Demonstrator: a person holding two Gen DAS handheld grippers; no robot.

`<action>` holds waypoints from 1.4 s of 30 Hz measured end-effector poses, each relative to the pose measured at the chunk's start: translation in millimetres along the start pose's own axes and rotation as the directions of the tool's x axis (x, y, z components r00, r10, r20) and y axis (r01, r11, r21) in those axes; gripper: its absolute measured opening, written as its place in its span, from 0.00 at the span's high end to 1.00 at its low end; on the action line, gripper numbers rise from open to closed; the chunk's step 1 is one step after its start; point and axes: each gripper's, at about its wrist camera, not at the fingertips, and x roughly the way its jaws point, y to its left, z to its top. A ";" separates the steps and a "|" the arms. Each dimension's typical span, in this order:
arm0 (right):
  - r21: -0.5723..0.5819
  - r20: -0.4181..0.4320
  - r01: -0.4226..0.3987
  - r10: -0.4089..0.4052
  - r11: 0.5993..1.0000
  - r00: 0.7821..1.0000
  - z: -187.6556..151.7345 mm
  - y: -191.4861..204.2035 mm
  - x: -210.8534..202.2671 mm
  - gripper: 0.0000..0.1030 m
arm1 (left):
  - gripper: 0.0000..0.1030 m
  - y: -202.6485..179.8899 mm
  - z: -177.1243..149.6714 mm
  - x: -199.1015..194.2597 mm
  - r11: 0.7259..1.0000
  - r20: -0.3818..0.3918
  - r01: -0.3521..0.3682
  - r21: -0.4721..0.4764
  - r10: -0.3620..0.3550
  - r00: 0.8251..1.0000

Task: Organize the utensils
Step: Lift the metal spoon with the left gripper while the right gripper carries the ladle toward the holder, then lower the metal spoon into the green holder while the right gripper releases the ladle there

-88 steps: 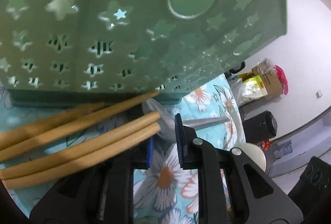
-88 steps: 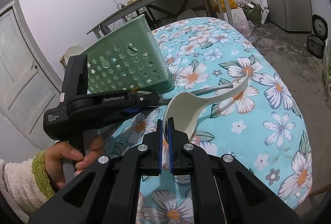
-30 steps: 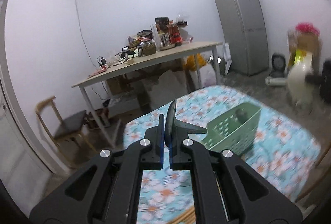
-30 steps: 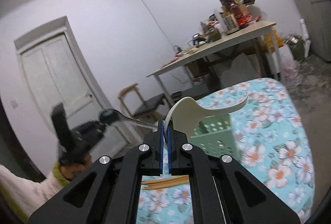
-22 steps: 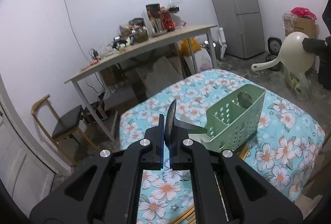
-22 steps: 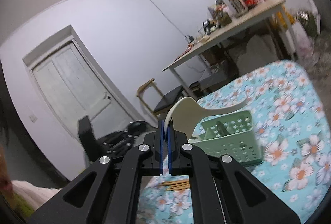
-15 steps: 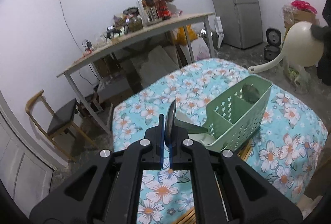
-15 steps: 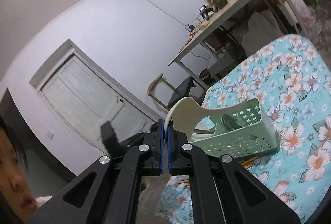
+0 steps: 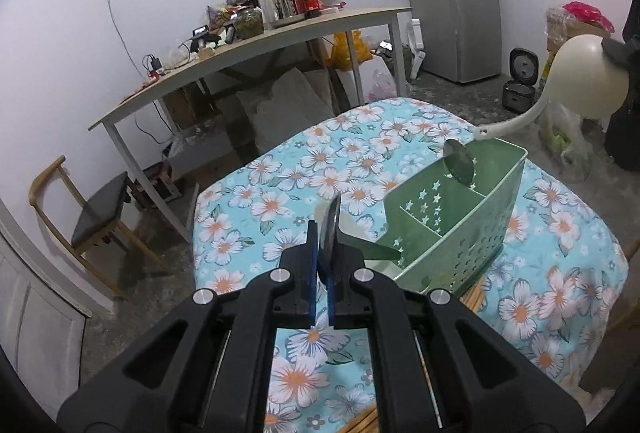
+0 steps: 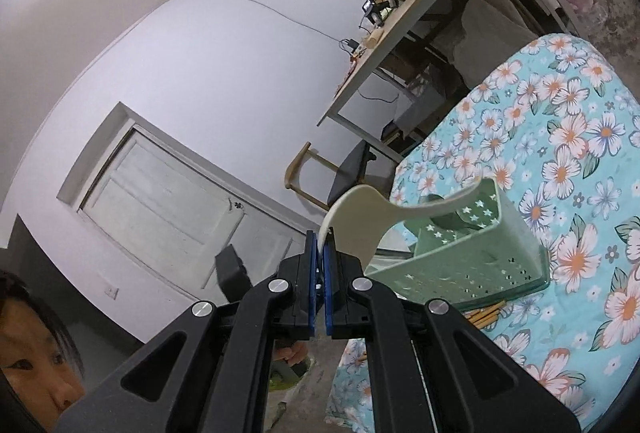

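Gripping a metal spoon [image 9: 329,229], the left hand-held gripper [image 9: 320,297] faces the green caddy [image 9: 460,229] while the right hand-held gripper [image 10: 319,297] clamps a cream ladle [image 10: 360,223] above it.

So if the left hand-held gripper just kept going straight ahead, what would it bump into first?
Probably the green basket: the metal spoon held by the left hand-held gripper already points at its near corner, though depth is hard to judge.

The green caddy [image 9: 460,233] hid most of the wooden chopsticks [image 9: 474,297] beneath it. The right gripper [image 10: 319,297] was cut off by the left view's edge, its fingers unseen past the cream ladle [image 9: 588,81]. A metal spoon [image 9: 458,163] showed only its bowl.
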 end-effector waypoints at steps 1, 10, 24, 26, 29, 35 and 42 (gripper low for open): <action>0.001 0.000 -0.007 0.007 1.000 1.000 0.2 2.2 -0.9 0.97 | 0.97 1.0 -0.4 -0.2 1.000 -0.007 0.014 -0.006 -0.014 1.000; 0.111 -0.025 -0.069 0.072 0.991 0.997 -4.2 -6.8 2.3 0.97 | 0.97 13.4 0.2 -1.6 0.996 -0.042 0.069 -0.062 -0.072 0.997; 0.304 0.005 -0.105 0.108 0.947 0.994 5.5 -42.9 14.6 0.96 | 0.94 9.1 8.9 13.8 0.997 -0.072 0.060 -0.056 -0.064 0.995; 0.323 0.012 -0.103 0.105 0.941 0.994 6.3 -48.1 16.6 0.96 | 0.94 8.8 9.6 13.6 0.996 -0.060 0.063 -0.065 -0.067 0.996; 0.355 0.020 -0.091 0.090 0.930 0.996 7.4 -57.8 20.4 0.93 | 0.85 9.2 10.7 12.8 0.992 -0.047 0.088 -0.086 -0.092 0.995; 0.367 0.028 -0.054 0.047 0.929 0.998 8.4 -69.3 23.1 0.92 | 0.73 10.2 9.2 12.5 0.985 -0.019 0.122 -0.121 -0.125 0.992; 0.309 0.045 0.034 -0.050 0.950 0.998 10.5 -69.5 19.0 0.59 | 0.56 17.1 8.4 -4.4 0.978 0.083 0.130 -0.161 -0.118 0.990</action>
